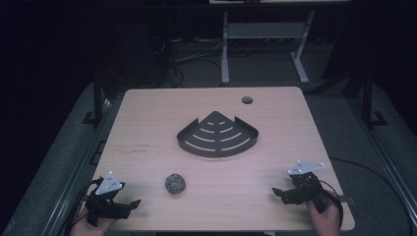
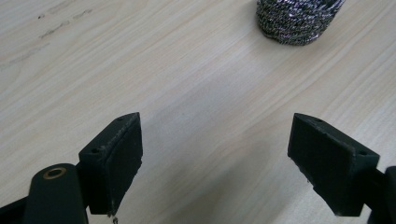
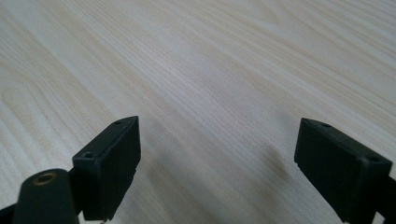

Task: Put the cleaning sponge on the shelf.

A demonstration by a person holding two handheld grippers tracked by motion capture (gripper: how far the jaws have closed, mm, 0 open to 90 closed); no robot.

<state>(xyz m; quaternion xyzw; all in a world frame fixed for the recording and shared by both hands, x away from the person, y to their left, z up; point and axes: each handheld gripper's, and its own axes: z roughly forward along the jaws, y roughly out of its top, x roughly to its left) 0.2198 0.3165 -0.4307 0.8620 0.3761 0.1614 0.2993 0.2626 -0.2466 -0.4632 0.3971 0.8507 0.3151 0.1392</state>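
Dark slotted corner rack sits mid-table, small round hole nr far edge.

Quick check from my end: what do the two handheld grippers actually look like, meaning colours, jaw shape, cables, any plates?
Both are black. The left gripper and right gripper each carry a grey three-cornered plate on top, dotted with small holes. Their jaws are flat, blocky black pads with small holes; a brass-coloured ring shows near one jaw's base. A black cable trails from the right one.

bare table around scourer, corner rack mid-table
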